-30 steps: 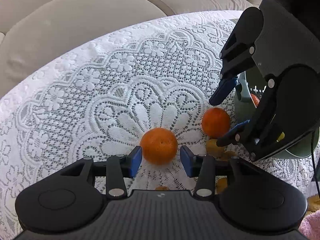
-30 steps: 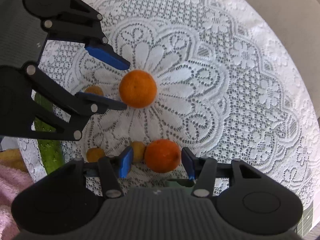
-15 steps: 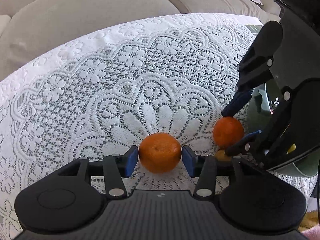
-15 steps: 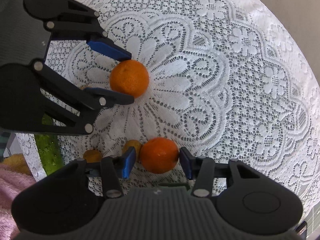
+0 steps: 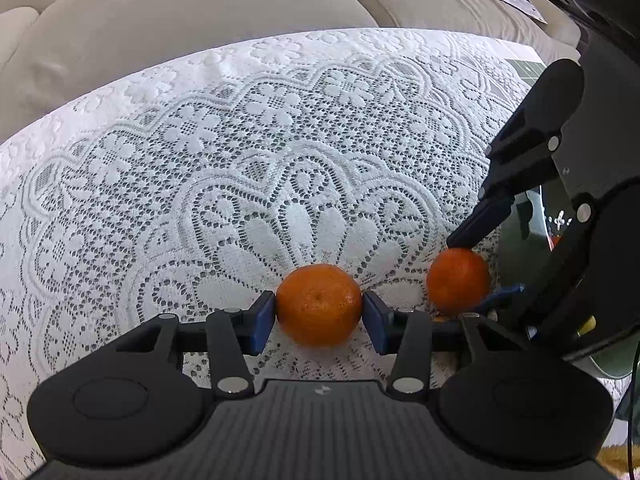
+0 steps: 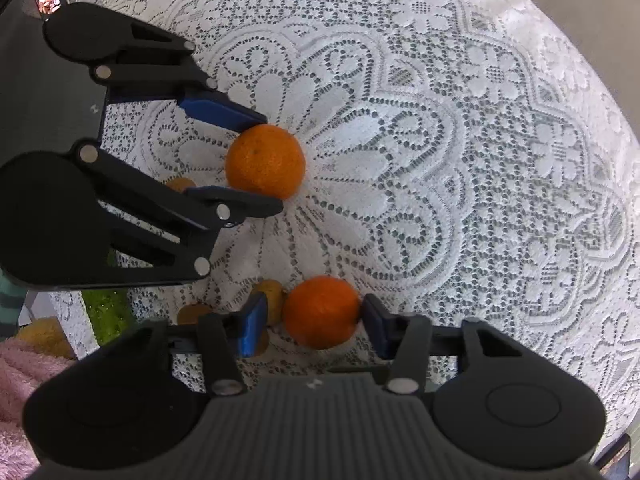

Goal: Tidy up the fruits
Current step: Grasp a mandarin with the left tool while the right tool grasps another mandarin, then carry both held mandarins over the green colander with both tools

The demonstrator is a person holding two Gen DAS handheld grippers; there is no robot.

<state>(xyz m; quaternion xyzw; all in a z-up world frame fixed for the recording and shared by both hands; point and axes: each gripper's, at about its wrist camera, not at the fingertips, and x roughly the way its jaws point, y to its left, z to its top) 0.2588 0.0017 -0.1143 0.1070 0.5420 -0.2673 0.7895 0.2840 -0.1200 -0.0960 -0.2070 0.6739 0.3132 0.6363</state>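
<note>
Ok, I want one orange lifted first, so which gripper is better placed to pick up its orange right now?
Left, probably. The left gripper has both pads against its orange; the right gripper shows a gap on one side of the second orange.

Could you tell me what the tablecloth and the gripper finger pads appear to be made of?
The tablecloth looks like white lace, probably cotton or synthetic thread: openwork floral patterns with holes showing through. The pads on the left gripper look like matte blue rubber or soft plastic, judging from their dull, even surface; which one cannot be told.
</note>
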